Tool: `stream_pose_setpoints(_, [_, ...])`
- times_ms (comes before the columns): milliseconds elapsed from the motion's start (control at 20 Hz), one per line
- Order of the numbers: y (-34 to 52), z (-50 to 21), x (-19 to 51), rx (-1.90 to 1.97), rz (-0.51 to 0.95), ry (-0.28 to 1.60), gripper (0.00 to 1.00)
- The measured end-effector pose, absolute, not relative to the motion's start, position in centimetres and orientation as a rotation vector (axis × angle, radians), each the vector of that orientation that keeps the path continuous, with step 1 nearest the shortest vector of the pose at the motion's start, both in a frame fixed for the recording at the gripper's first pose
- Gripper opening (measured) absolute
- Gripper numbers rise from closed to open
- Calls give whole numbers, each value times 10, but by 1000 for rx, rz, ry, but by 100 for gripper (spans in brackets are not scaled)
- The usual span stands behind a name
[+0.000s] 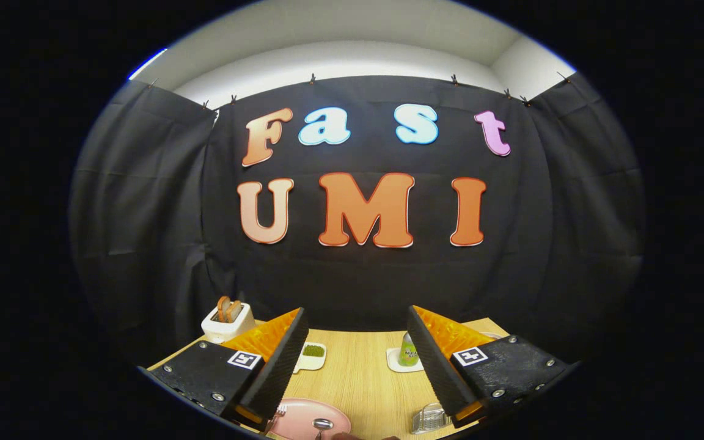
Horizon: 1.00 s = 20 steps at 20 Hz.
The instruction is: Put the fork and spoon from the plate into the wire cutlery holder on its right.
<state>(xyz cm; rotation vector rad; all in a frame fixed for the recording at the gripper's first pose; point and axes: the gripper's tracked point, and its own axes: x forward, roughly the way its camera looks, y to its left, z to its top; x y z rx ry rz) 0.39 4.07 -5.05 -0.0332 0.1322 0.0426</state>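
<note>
Evidently staged for transfer, the pink plate [303, 421] at lower centre carries the spoon [322, 424] and fork [278, 417], with the wire cutlery holder [429, 418] to its right on the bench [358, 373]. The gripper [358, 348] hovers above, jaws spread wide, grasping nothing.

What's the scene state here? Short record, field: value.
claw: open, empty, raised over the table
plate: pink, below the claw's left finger
spoon: on plate
fork: on plate, partly hidden by finger
holder: wire, right of plate, contents unclear
background: toaster, green dish, can
</note>
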Motion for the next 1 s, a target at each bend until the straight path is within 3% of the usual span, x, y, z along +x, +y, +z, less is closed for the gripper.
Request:
stream_pose_setpoints(500, [72, -162, 5, -84, 91, 436, 98])
stream_pose_setpoints(1000, [110, -281, -38, -37, 212, 839, 85])
